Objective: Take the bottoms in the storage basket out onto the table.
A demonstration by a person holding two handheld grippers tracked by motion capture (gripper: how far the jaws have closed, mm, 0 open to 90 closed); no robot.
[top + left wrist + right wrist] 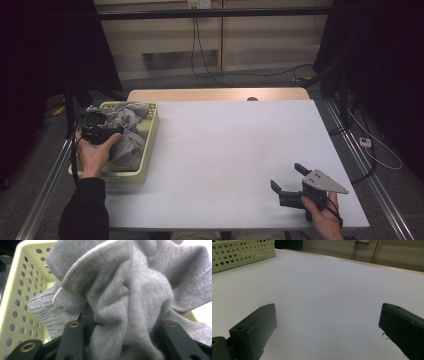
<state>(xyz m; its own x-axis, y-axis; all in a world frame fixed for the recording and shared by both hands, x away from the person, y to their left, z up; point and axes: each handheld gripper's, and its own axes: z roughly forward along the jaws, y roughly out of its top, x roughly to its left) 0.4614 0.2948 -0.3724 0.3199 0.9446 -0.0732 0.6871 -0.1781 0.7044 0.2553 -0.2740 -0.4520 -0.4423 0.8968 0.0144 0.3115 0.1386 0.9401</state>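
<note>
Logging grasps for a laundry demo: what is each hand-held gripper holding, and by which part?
Left hand-held gripper: shut on a bunched fold of the grey garment in the basket. Right hand-held gripper: open, holding nothing.

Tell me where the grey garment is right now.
In the high view the grey garment sits at the table's left edge, bunched in the cream perforated basket, with the left tongs shut on its folds.

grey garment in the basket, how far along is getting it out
Done: the left gripper is shut on the grey garment, fabric bunched between its jaws. In hand: the lift; most of the cloth sits inside the perforated basket. Left: getting it onto the white table, where nothing is laid out yet. The right gripper waits open near the front edge.
</note>
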